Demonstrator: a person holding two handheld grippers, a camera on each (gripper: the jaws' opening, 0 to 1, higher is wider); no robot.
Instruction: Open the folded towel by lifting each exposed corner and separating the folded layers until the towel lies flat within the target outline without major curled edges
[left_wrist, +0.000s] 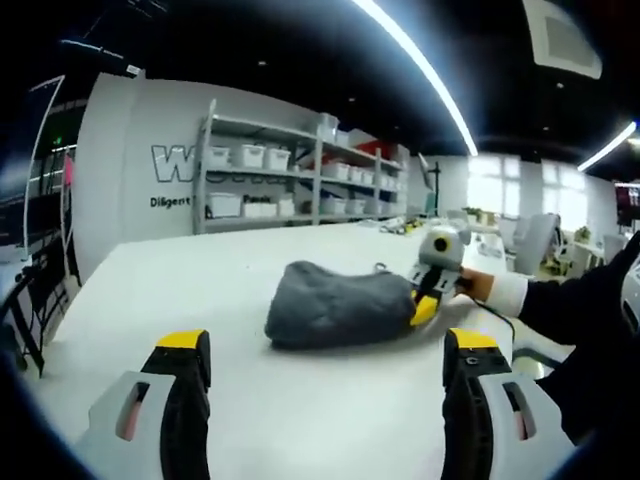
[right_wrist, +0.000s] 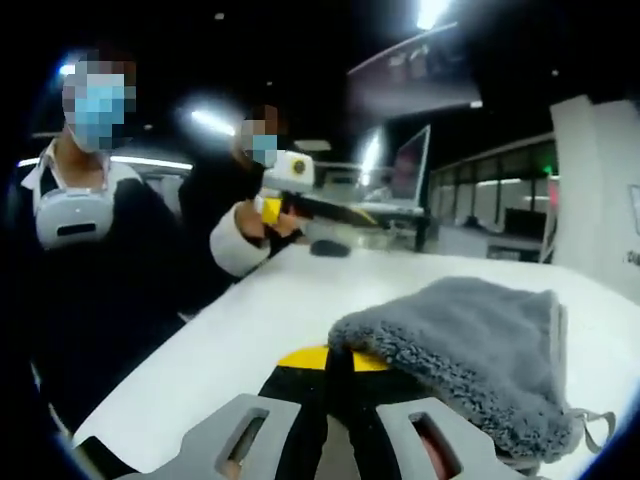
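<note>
A grey towel (left_wrist: 338, 305) lies bunched on the white tabletop (left_wrist: 180, 290), well ahead of the left claw (left_wrist: 325, 375), whose jaws stand wide apart and hold nothing. The right claw (right_wrist: 328, 372) is closed on the towel's near edge, and from the left gripper view it grips the towel's right end. Storage shelves (left_wrist: 300, 175) line the far wall.

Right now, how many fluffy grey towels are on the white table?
1. The folded fluffy grey towel lies near the middle of the white table, with the right tongs closed on its edge. Nothing else on the table looks like a towel.
</note>
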